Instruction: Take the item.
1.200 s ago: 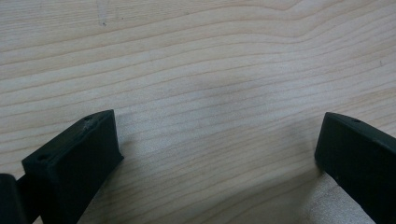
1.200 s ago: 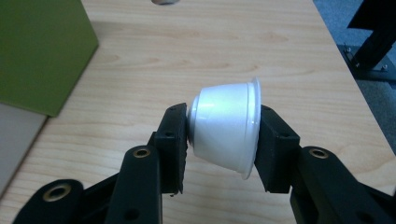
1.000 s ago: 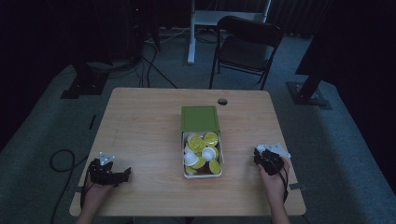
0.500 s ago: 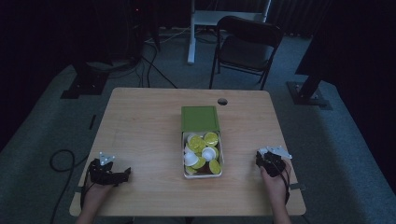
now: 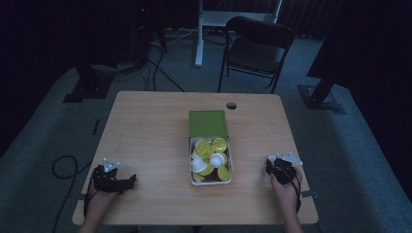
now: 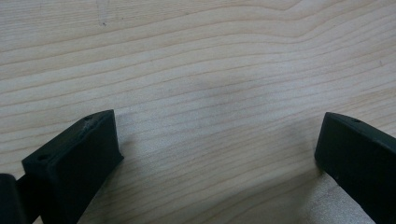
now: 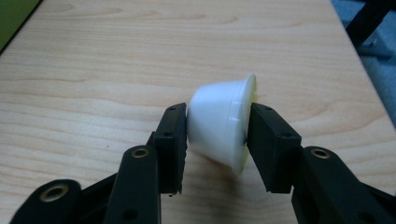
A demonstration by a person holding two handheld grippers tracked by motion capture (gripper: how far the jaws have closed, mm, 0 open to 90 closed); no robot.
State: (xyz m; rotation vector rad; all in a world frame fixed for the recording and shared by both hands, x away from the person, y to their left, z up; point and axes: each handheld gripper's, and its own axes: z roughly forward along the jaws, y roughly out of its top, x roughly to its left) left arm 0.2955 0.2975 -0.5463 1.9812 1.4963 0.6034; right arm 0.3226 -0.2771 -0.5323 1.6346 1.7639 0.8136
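Observation:
My right gripper (image 7: 217, 140) is shut on a small white capsule cup (image 7: 219, 122) with a yellow lid, held on its side just above the wooden table (image 7: 140, 56). In the high view the right gripper (image 5: 273, 165) is at the table's near right, to the right of a white tray (image 5: 230, 160) holding several yellow-lidded and white capsules (image 5: 210, 149). The tray's green lid (image 5: 208, 123) lies open behind it. My left gripper (image 5: 127, 182) rests at the near left, and its jaws (image 6: 217, 135) stand wide open over bare wood.
A round cable hole (image 5: 231, 105) is in the table's far edge. A black folding chair (image 5: 255, 51) stands behind the table. Dark stands and cables lie on the floor at the left (image 5: 63, 165).
The right gripper has shifted slightly toward the table's near edge with the cup in it. The left gripper has stayed in place.

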